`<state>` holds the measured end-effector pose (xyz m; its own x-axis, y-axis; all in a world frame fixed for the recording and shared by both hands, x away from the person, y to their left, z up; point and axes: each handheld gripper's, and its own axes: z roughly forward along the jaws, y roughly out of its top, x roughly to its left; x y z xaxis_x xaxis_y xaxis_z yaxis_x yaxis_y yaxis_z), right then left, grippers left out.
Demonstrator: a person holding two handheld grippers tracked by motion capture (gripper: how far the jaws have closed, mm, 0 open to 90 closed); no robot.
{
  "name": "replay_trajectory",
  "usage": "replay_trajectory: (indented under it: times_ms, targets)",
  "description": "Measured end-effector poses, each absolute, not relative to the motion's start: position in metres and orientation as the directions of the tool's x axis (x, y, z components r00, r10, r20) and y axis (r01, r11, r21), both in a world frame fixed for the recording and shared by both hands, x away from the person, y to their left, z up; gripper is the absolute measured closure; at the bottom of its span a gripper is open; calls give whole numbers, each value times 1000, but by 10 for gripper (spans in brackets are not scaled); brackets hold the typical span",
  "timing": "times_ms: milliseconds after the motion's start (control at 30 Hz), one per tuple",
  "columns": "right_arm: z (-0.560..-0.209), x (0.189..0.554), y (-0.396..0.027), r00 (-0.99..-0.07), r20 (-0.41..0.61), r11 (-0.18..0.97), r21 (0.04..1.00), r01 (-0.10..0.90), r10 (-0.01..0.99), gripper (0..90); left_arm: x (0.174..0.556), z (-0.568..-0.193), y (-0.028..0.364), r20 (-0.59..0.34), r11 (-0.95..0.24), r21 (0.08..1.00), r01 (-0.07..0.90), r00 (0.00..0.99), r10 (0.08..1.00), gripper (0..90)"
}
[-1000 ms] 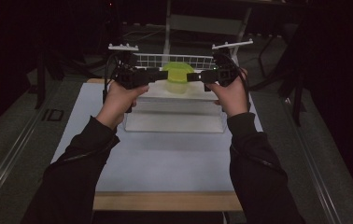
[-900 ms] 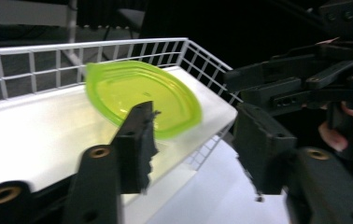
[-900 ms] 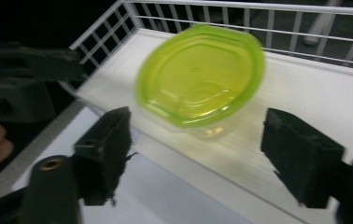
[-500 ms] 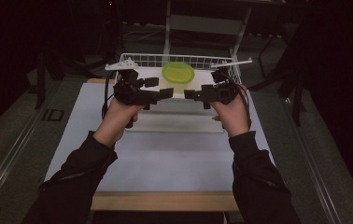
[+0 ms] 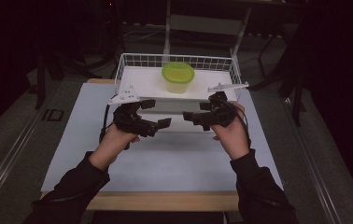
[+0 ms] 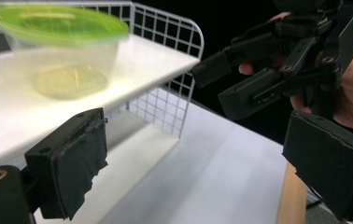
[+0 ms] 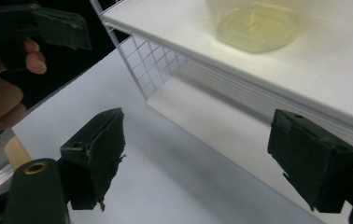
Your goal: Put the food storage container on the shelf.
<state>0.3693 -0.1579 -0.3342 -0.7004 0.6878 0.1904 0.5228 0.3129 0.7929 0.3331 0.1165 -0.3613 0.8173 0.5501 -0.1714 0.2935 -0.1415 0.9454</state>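
A clear tub with a green lid [image 5: 178,77] stands on the white shelf board [image 5: 142,84] inside a wire rack. Both grippers hover over the table in front of the rack, jaws pointing toward each other. My left gripper [image 5: 156,114] is open and empty, and so is my right gripper [image 5: 196,112]. In the left gripper view the tub [image 6: 58,51] sits up left on the shelf [image 6: 6,116], beyond my left gripper [image 6: 198,172], with the right gripper [image 6: 277,70] opposite. In the right gripper view my right gripper [image 7: 205,158] is below the shelf edge, the tub's base [image 7: 254,21] above.
The wire rack [image 5: 132,60] rails in the shelf at the back and sides. A white mat [image 5: 165,158] covers the table, with a wooden edge [image 5: 165,201] nearest the person. Dark floor and stands surround the table.
Both grippers have drawn back from the tub toward the person and come lower. The tub stays on the shelf, no longer between the grippers.
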Motion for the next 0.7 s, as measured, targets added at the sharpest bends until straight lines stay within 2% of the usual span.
replay_trajectory:
  times_ms: [433,700]
  targets:
    - [-382,329,-172,-751,117,354,828,436,650,156,299,-400,116,-155,-207,936,286,859,487,71]
    - [-417,306,-180,-766,79,395,821,413,637,144,282,-427,122,-121,-252,929,273,863,490,71]
